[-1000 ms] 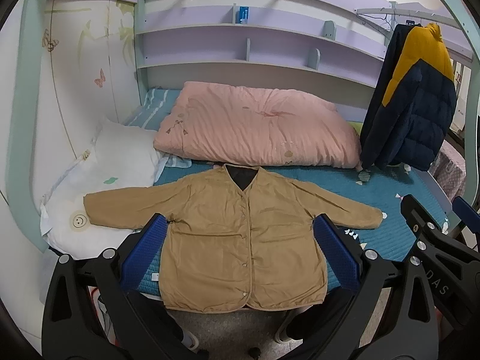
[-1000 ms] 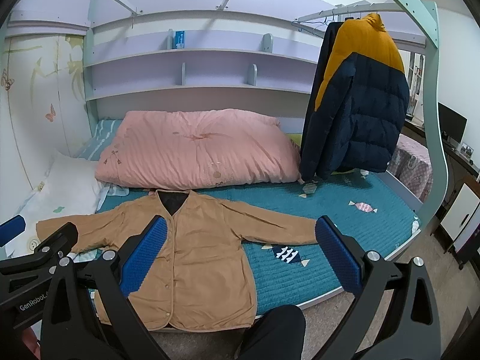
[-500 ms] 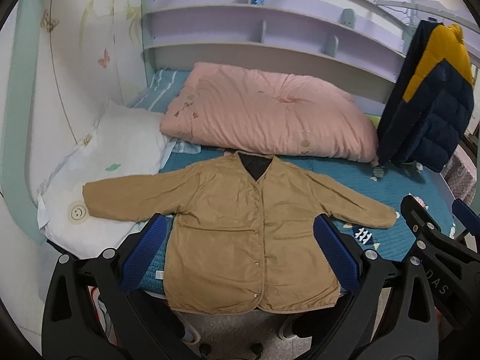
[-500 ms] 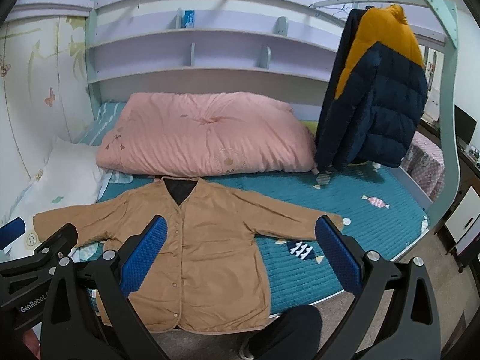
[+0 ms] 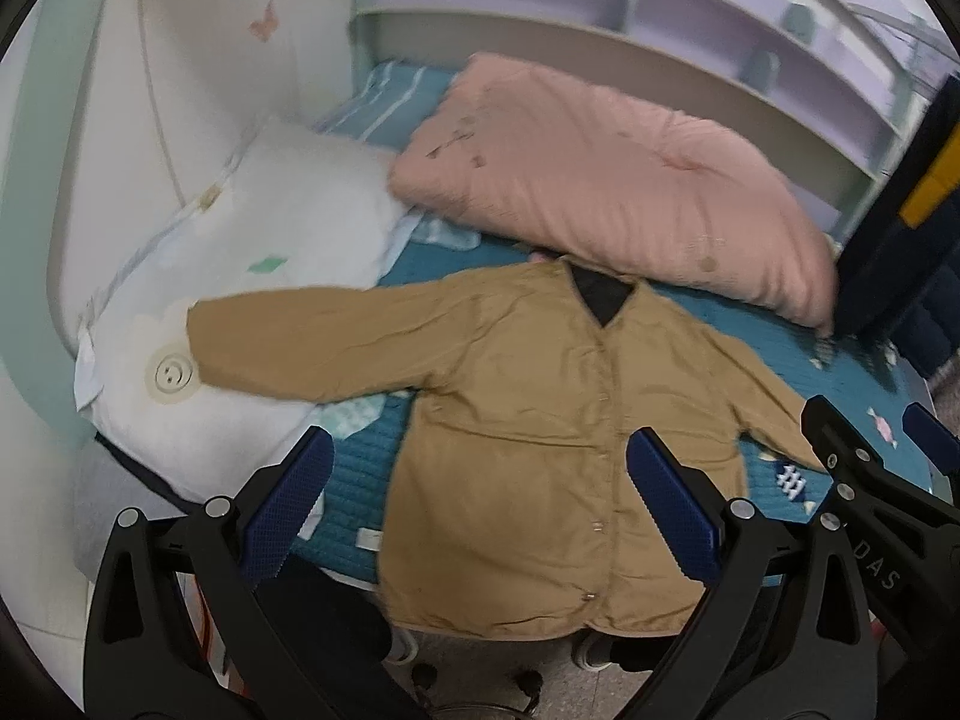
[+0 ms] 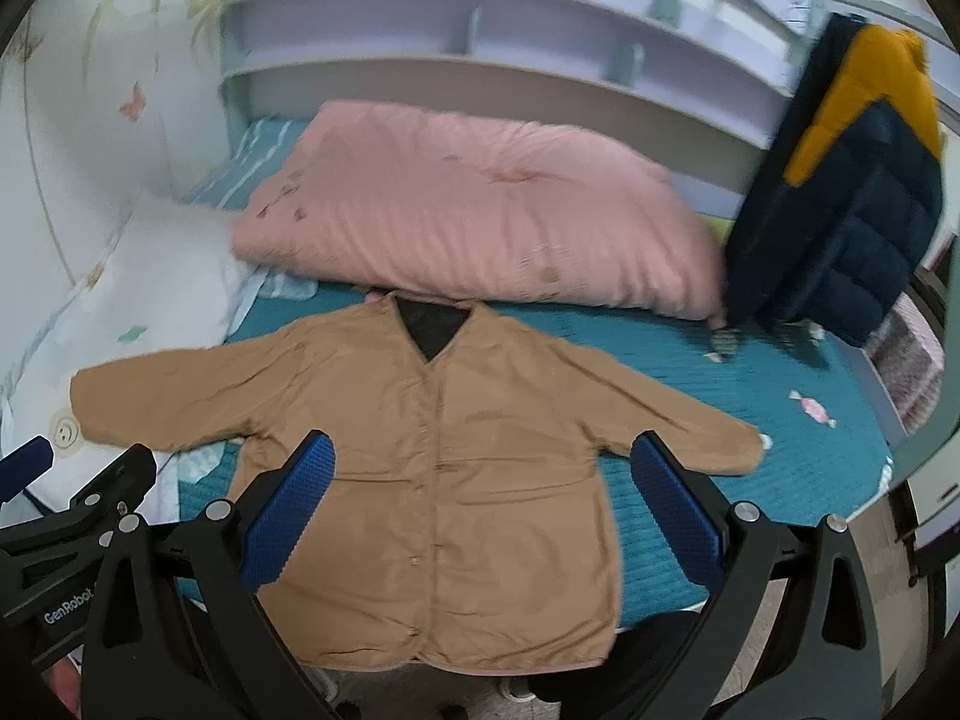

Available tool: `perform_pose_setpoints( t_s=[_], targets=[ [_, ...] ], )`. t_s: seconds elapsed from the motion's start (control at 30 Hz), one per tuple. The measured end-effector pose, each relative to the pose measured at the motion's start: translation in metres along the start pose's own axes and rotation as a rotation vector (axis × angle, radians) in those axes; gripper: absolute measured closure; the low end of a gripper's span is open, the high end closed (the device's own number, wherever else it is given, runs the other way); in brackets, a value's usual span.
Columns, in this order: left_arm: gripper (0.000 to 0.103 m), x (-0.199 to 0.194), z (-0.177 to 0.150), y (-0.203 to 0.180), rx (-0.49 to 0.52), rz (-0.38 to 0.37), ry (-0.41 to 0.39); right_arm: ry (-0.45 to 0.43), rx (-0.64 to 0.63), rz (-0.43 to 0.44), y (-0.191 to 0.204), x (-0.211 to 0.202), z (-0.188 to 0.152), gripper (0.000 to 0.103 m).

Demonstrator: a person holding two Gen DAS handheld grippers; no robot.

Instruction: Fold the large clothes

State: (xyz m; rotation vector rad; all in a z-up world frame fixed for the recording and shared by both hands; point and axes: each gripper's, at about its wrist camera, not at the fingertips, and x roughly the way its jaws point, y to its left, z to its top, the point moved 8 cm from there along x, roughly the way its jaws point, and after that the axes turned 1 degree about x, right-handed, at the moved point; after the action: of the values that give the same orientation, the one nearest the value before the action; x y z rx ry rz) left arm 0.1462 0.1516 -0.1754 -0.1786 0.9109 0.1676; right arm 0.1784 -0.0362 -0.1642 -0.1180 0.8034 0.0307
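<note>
On the teal bed, the tan jacket lies face up and buttoned, collar at twelve o'clock, hem hanging a little over the six o'clock edge. One sleeve reaches to nine o'clock and rests on the white pillow; the other sleeve runs toward three o'clock across the quilted cover. The left gripper and right gripper both hover above the lower half of the jacket, fingers spread wide, holding nothing.

Folding has not begun, I judge, and a few things could spoil it. The fabric looks thin and slippery, so a shallow pinch may take only the top layer and pull the front away from the back. The overhanging hem could drag the whole jacket off the bed once one side is lifted. The sleeve on the pillow sits higher than the body, so folding it inward may leave a bunched crease. At twelve o'clock the pink duvet touches the collar and could snag it. The hanging puffer coat at two o'clock looks safely clear.
</note>
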Motion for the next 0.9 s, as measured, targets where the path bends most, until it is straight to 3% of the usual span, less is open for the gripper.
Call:
perform_pose_setpoints(
  t_s=[0.17, 0.5, 0.57, 0.67, 0.73, 0.77, 0.9],
  targets=[
    [0.005, 0.040, 0.001, 0.052, -0.096, 0.008, 0.072, 0.056, -0.074, 0.064, 0.053, 0.040, 0.004, 0.007],
    [0.005, 0.109, 0.003, 0.167, -0.312, 0.048, 0.169, 0.180, -0.133, 0.283, 0.151, 0.138, 0.019, 0.010],
    [0.005, 0.119, 0.008, 0.192, -0.338, 0.057, 0.168, 0.209, -0.127, 0.333, 0.164, 0.156, 0.023, 0.034],
    [0.005, 0.132, 0.017, 0.223, -0.374, 0.079, 0.161, 0.317, -0.076, 0.399, 0.181, 0.198, 0.026, 0.053],
    [0.005, 0.141, 0.021, 0.240, -0.386, 0.089, 0.159, 0.393, -0.037, 0.457, 0.192, 0.222, 0.024, 0.079],
    [0.005, 0.145, 0.023, 0.248, -0.391, 0.094, 0.152, 0.433, -0.027, 0.498, 0.200, 0.235, 0.022, 0.086],
    [0.005, 0.161, 0.025, 0.284, -0.440, 0.139, 0.171, 0.545, -0.002, 0.505, 0.222, 0.282, 0.011, 0.096]
  ],
)
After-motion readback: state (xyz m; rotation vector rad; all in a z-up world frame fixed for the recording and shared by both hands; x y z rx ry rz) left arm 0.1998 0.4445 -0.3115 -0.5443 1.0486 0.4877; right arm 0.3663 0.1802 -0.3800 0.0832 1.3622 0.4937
